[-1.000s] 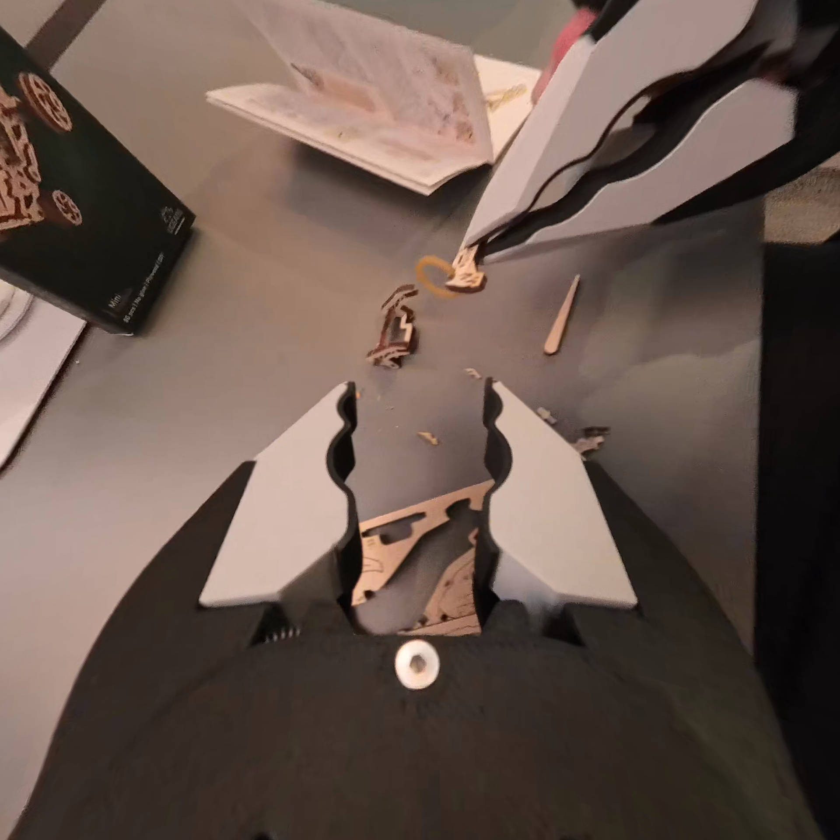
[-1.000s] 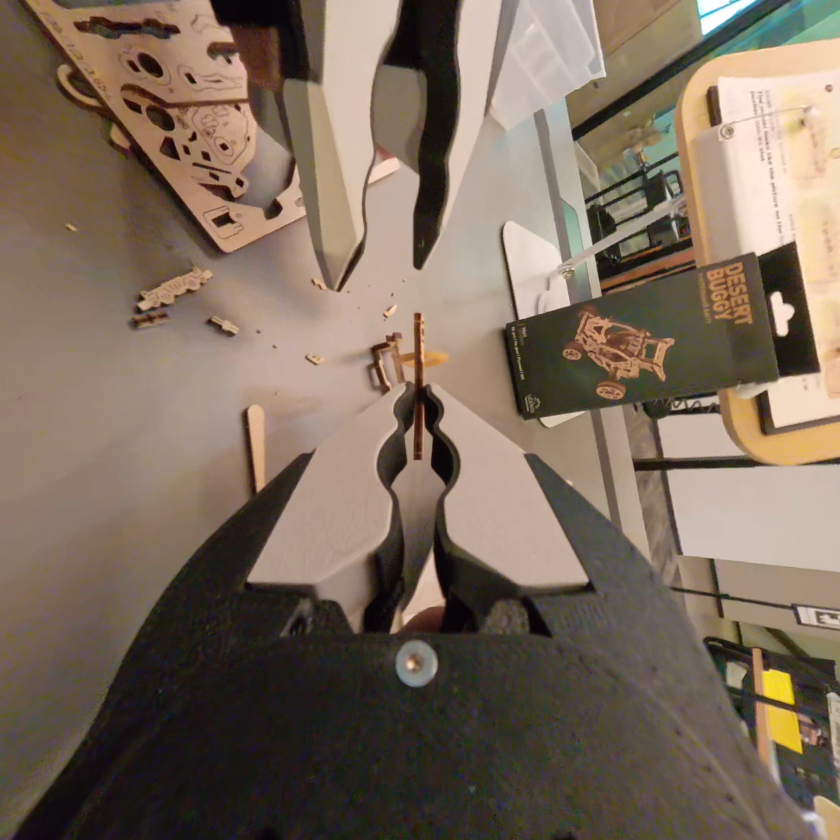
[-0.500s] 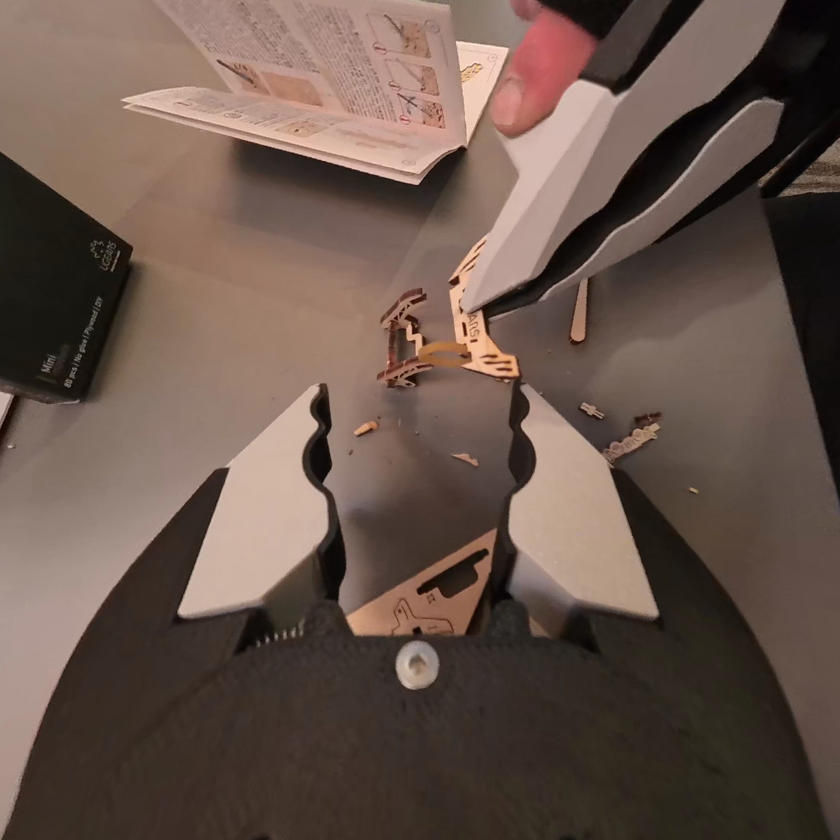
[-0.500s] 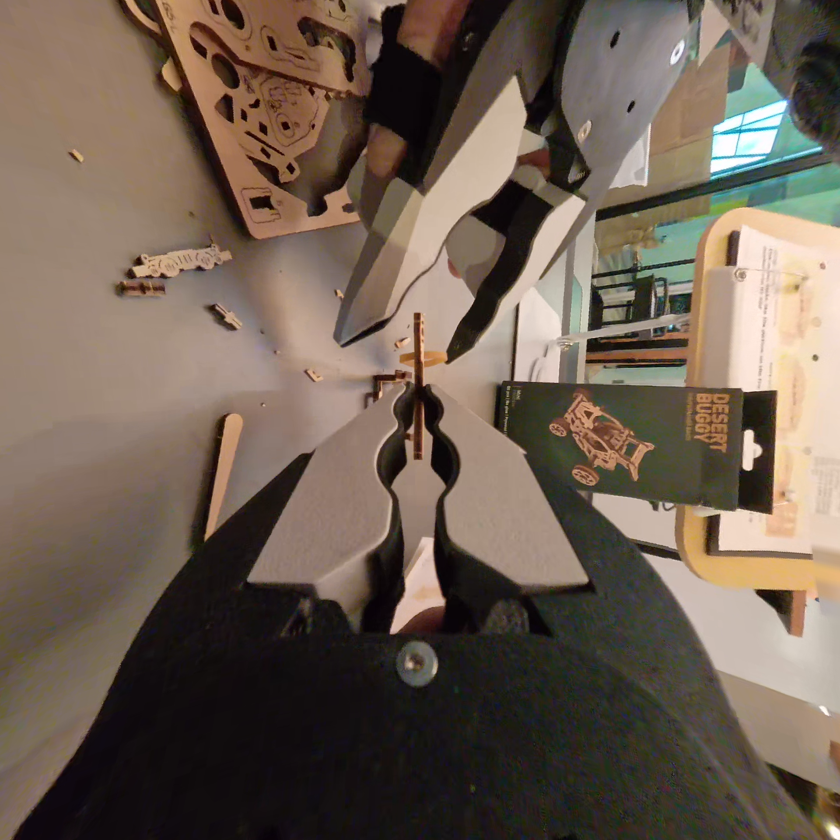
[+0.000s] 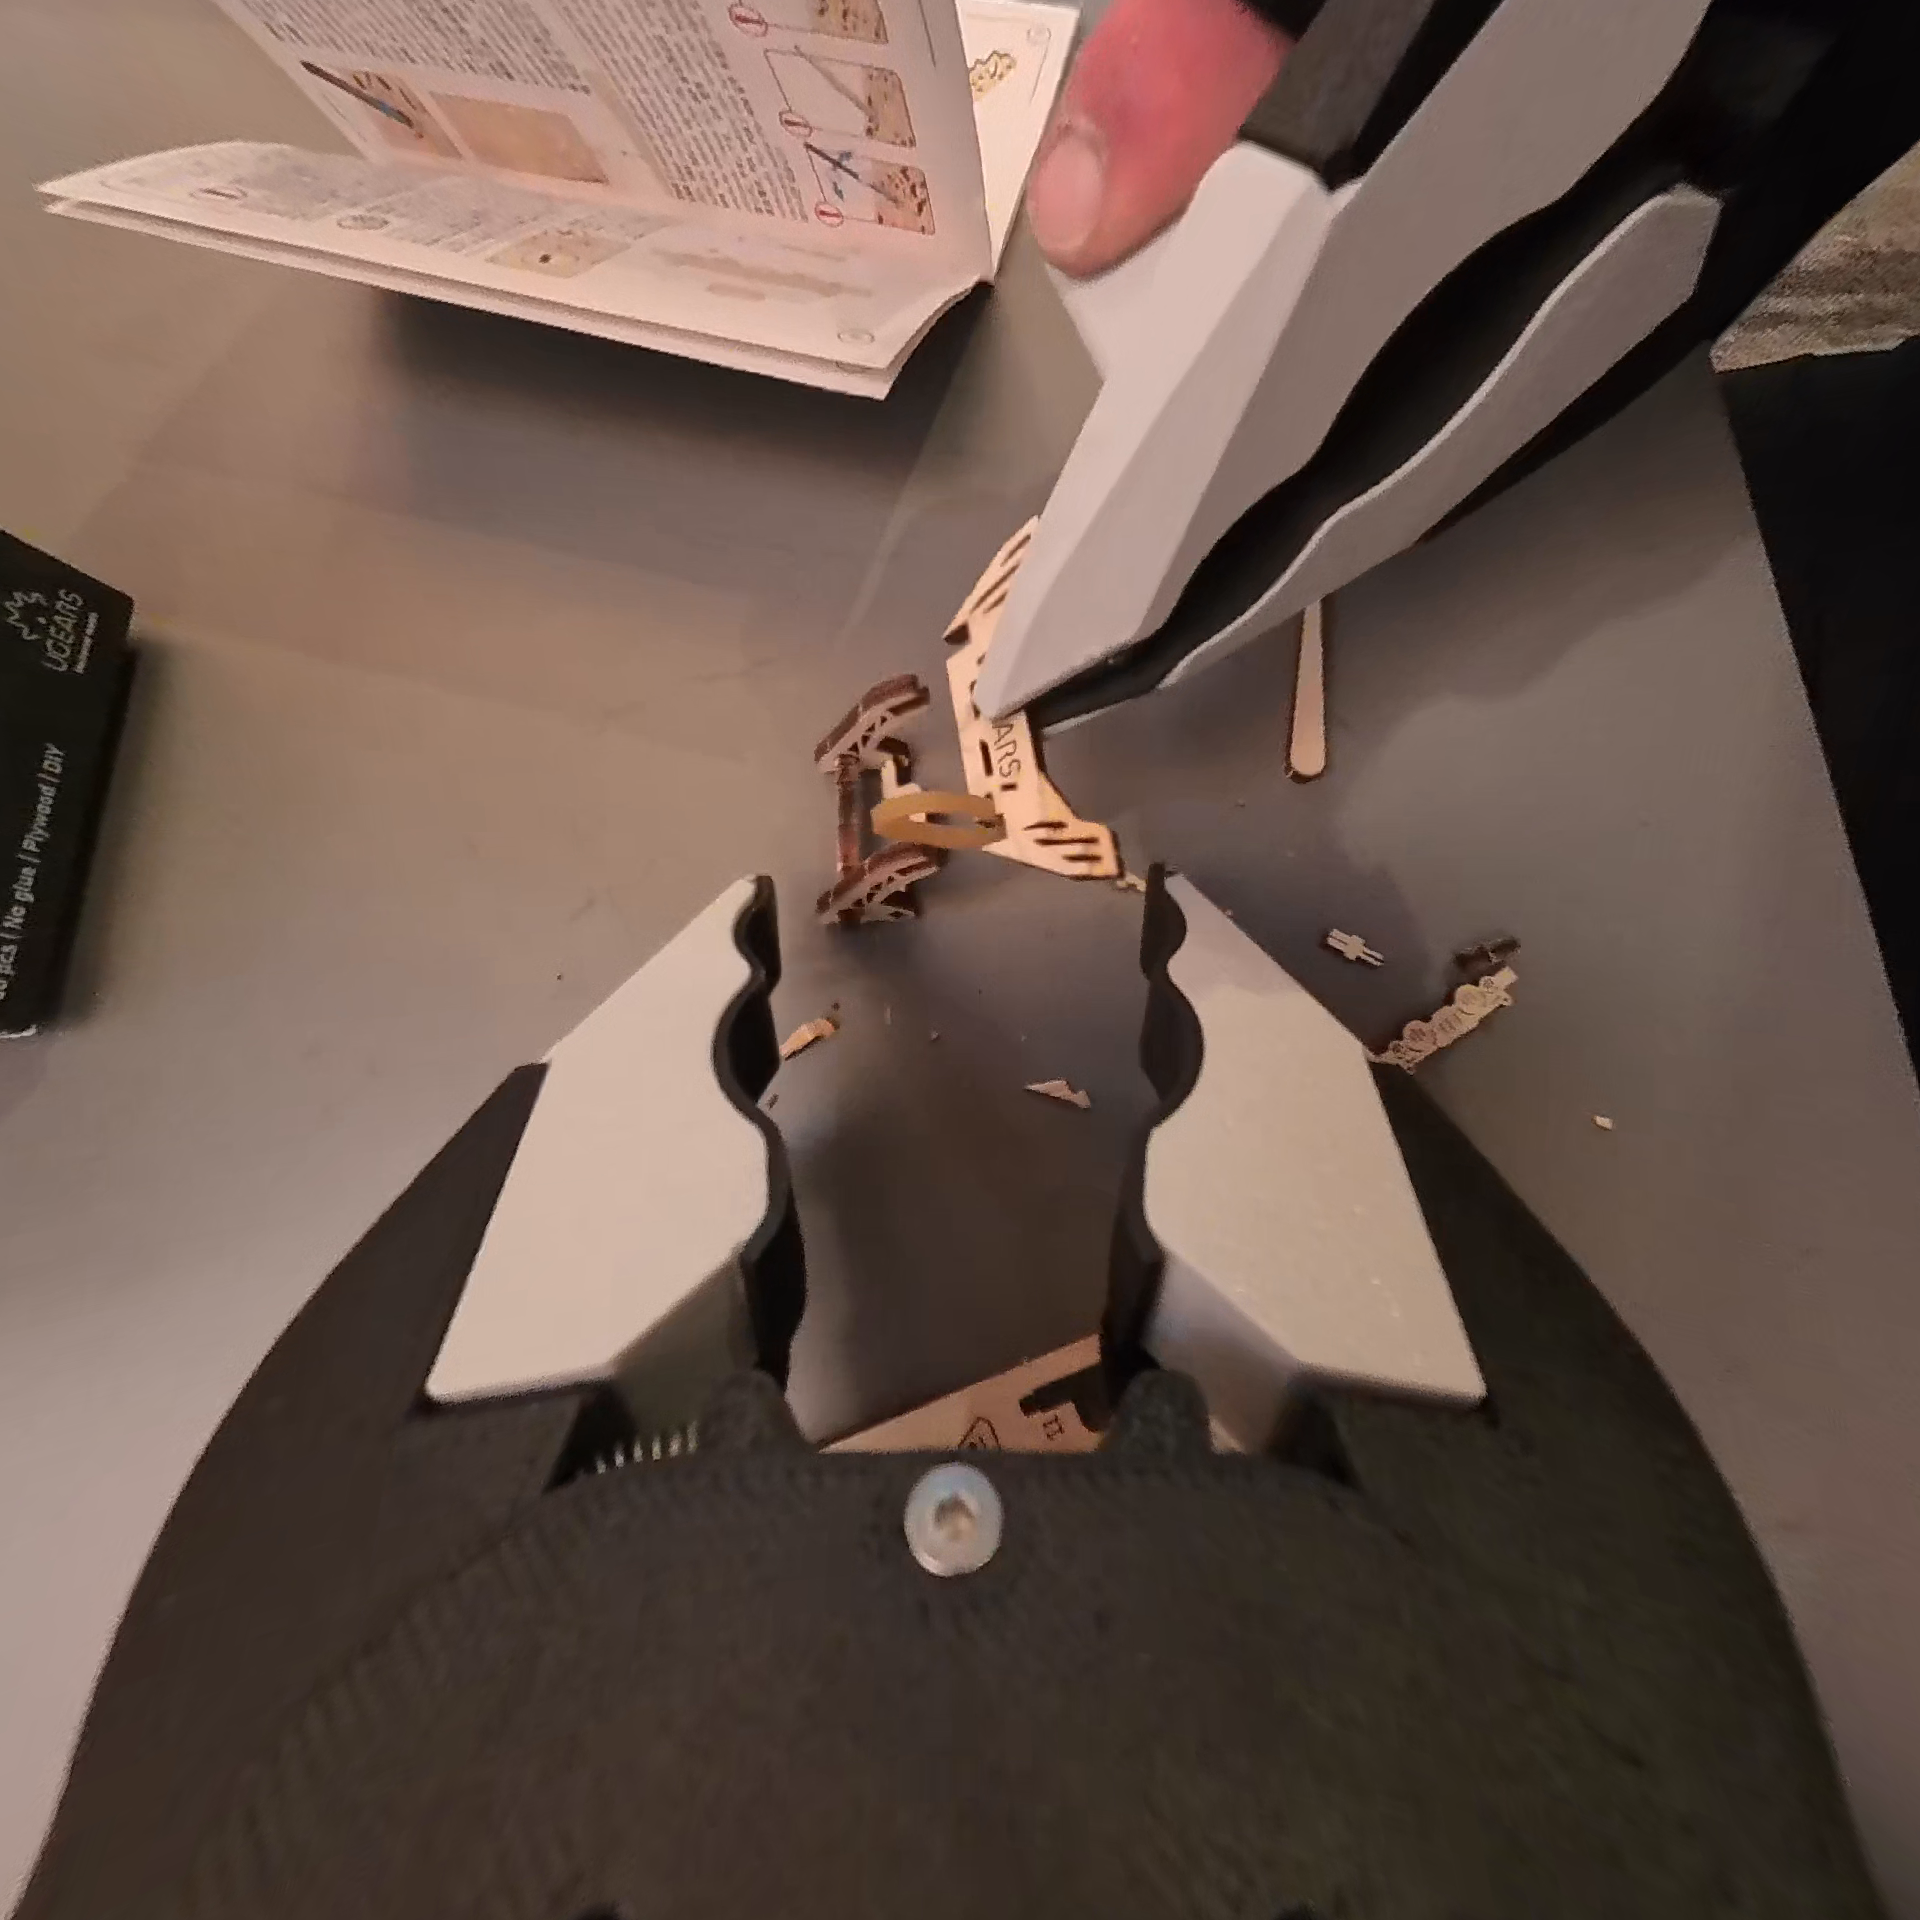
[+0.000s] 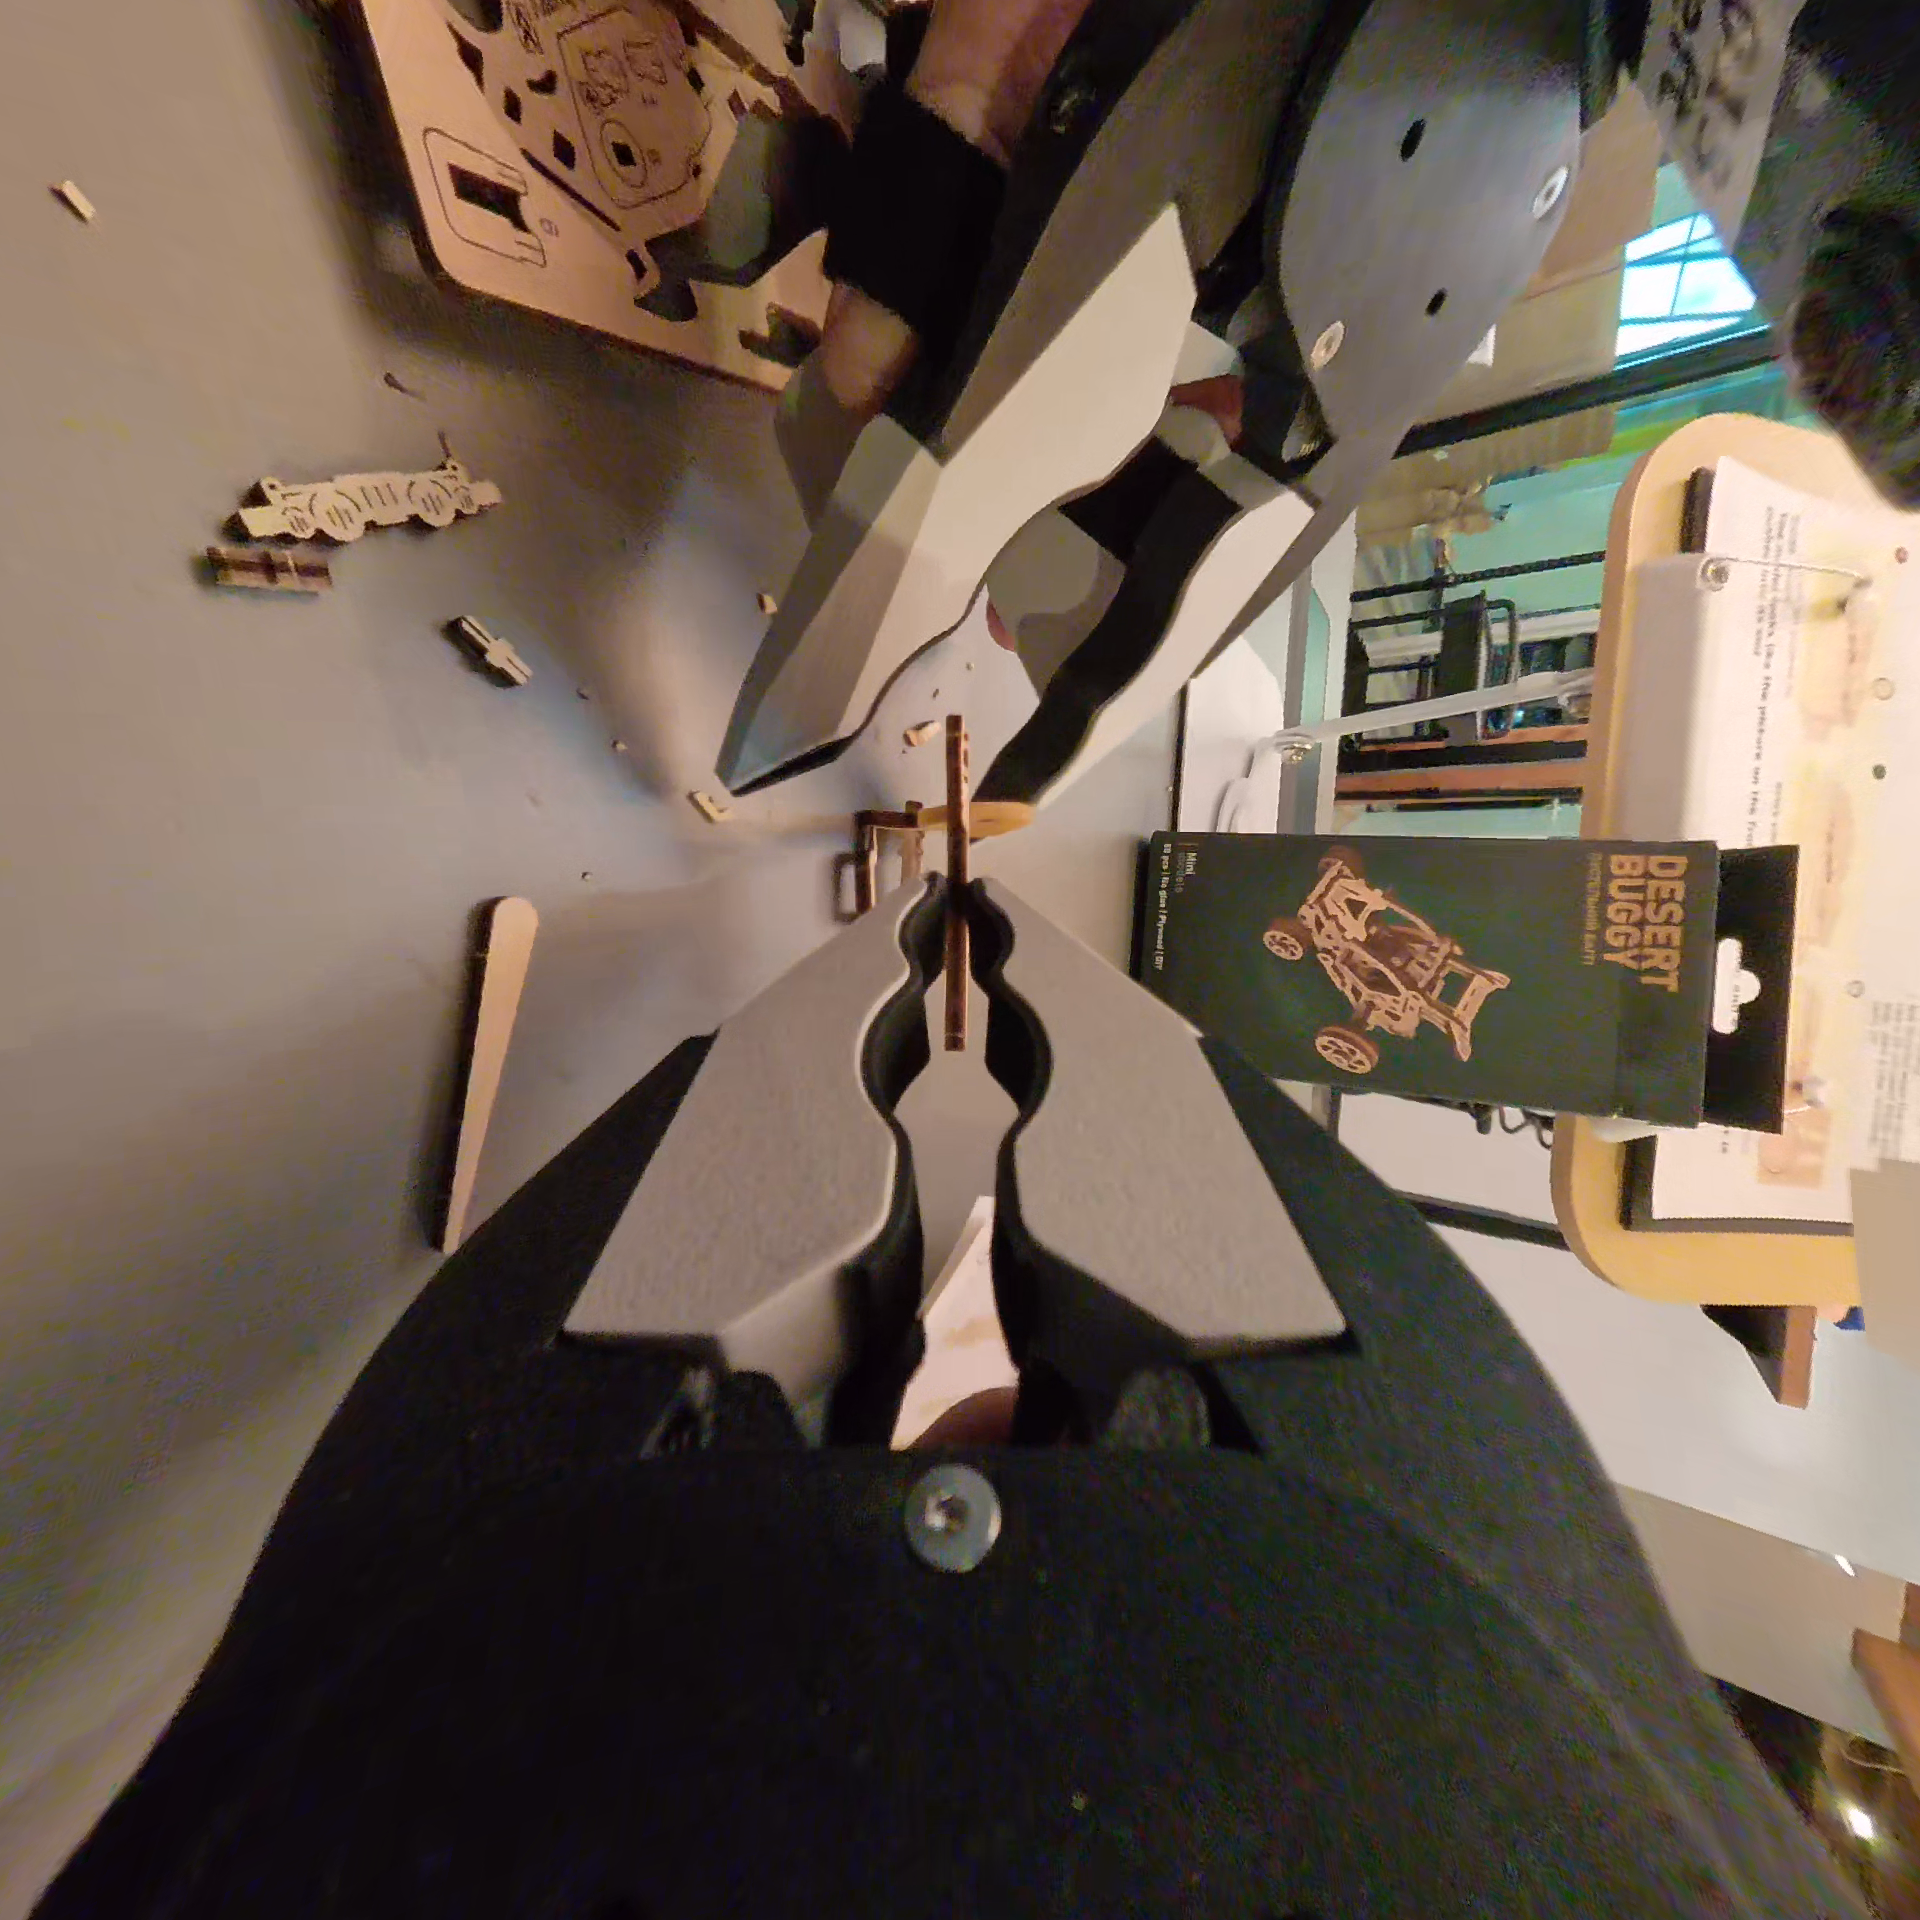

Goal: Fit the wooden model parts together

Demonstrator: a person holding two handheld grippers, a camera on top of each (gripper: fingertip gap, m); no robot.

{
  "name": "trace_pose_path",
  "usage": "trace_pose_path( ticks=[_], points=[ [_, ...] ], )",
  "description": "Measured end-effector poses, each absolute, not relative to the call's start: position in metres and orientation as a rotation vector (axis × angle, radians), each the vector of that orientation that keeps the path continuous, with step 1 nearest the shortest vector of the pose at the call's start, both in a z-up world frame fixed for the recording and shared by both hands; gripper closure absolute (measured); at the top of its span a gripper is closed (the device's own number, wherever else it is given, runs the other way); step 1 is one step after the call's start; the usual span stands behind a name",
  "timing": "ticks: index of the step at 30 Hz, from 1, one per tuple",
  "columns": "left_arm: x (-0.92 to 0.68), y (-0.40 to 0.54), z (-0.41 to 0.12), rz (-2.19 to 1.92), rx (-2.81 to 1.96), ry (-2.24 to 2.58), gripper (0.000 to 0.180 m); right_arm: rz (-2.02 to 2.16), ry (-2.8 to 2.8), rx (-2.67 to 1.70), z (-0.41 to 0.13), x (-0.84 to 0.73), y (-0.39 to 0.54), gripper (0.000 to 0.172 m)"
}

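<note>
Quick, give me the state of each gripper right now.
Left gripper: open, nothing between its fingers.
Right gripper: closed on a flat wooden model piece, held by its edge, with a rubber band looped on it.

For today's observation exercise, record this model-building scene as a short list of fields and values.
Surface: grey table
Right gripper: shut on a flat wooden panel, held edge-up
Left gripper: open, holding nothing
Near the panel: small dark wooden frame, yellowish band
Also present: open instruction booklet, dark kit box, wooden stick, parts sheet
</note>
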State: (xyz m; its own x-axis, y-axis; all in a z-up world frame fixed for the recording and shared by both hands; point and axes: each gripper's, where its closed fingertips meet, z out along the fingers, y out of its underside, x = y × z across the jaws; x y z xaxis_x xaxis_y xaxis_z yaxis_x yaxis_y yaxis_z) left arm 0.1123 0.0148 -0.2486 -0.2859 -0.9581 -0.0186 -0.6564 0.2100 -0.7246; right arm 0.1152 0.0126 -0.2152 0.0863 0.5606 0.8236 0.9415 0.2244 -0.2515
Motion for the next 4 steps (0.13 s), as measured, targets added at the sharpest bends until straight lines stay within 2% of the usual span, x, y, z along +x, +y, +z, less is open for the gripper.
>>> trace_pose_path(
  ticks=[1, 4],
  points=[
    [0.1128, 0.0151, -0.2488, -0.847, -1.492, 2.021, 0.112, -0.534, -1.586, -1.449, -0.2147, 0.1163, 0.0132, 0.171],
    [0.1141, 0.0179, -0.2505, -0.838, -1.509, 2.020, 0.113, -0.532, -1.575, -1.453, -0.2131, 0.1176, 0.0143, 0.171]
  ],
)
